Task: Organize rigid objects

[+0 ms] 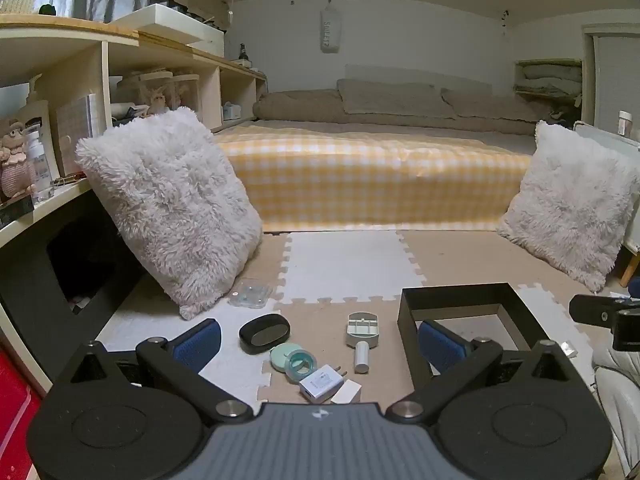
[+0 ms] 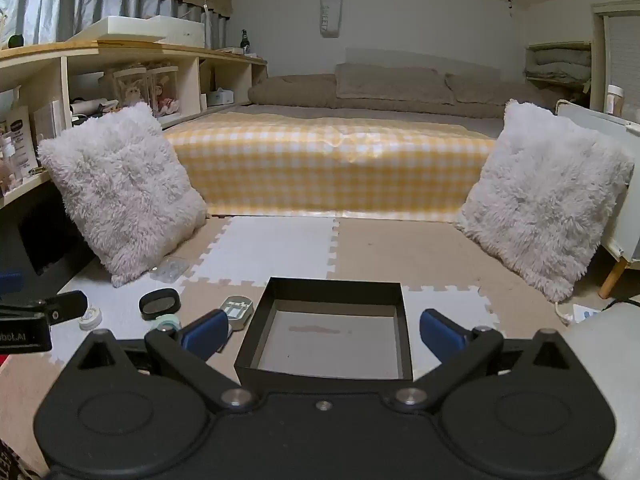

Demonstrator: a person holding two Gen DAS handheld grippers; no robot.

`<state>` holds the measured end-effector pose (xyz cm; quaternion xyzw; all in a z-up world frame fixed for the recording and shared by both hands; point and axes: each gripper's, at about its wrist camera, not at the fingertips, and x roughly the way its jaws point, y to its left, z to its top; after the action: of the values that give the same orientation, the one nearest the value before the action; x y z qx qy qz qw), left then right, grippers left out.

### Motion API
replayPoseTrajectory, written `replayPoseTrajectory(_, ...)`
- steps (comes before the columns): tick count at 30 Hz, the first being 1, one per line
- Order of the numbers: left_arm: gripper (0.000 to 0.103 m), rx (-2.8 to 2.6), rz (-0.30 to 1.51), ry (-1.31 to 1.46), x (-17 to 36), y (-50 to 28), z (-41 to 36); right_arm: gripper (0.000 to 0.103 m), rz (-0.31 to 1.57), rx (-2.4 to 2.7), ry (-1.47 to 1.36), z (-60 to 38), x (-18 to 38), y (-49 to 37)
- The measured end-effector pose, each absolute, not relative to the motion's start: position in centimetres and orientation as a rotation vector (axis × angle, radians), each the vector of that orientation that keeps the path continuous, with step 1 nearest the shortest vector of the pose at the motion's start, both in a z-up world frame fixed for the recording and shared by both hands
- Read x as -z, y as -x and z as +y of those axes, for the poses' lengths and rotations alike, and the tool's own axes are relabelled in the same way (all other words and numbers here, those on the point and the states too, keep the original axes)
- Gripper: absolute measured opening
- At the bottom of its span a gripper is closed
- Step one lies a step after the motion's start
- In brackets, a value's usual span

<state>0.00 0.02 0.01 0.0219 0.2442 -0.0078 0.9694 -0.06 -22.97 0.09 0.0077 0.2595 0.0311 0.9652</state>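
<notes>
**Both tongs hanging wide, nothing gripped**

Left tongs (image 1: 318,340) are hovering w/ jaws spread, empty, over the clutter on the floor mat: nearest 1 charger (image 1: 321,383), then 2 mint tape rolls (image 1: 294,361), 1 scoop (image 1: 362,338) w/ long axis running near-to-far, 1 black oval case (image 1: 264,333). Right tongs (image 2: 323,332) are gaping too, straddling 1 empty black box (image 2: 328,334). The items are lying left of the box, so left hand is nearer. Beyond: 2 pillows (image 1: 170,208).

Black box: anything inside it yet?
Nothing visible inside the black box: the right wrist view shows a bare pale bottom with a faint reddish smear. Its near wall hides the strip of bottom just behind it.
</notes>
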Motion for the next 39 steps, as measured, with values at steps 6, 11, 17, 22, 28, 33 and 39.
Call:
replayPoseTrajectory(6, 0.103, 0.018, 0.496, -0.045, -0.04, 0.0, 0.02, 0.103, 0.532, -0.063, -0.016, -22.97, -0.03, 0.06)
replayPoseTrajectory(11, 0.103, 0.018, 0.498, -0.044, -0.03, -0.02, 0.04, 0.103, 0.532, -0.063, -0.012, -22.95, 0.02, 0.05)
replayPoseTrajectory(17, 0.103, 0.018, 0.502, -0.044, -0.1, 0.08, 0.0, 0.103, 0.533, -0.062, -0.011, -22.95, 0.09, 0.02)
replayPoseTrajectory(22, 0.103, 0.02, 0.505, -0.045, 0.73, -0.02, -0.12, 0.103, 0.535, -0.061, -0.012, -22.92, -0.06, 0.11)
replayPoseTrajectory(28, 0.103, 0.019, 0.508, -0.042, 0.82, -0.03, -0.04, 0.103, 0.537, -0.061, -0.011, -22.95, 0.34, -0.02)
replayPoseTrajectory(33, 0.103, 0.019, 0.51, -0.04, 0.79, 0.03, -0.09, 0.103, 0.539, -0.061, -0.011, -22.78, 0.14, -0.03)
replayPoseTrajectory(39, 0.103, 0.02, 0.511, -0.039, 0.82, 0.04, -0.09, 0.103, 0.541, -0.061, -0.011, -23.0, 0.45, -0.03)
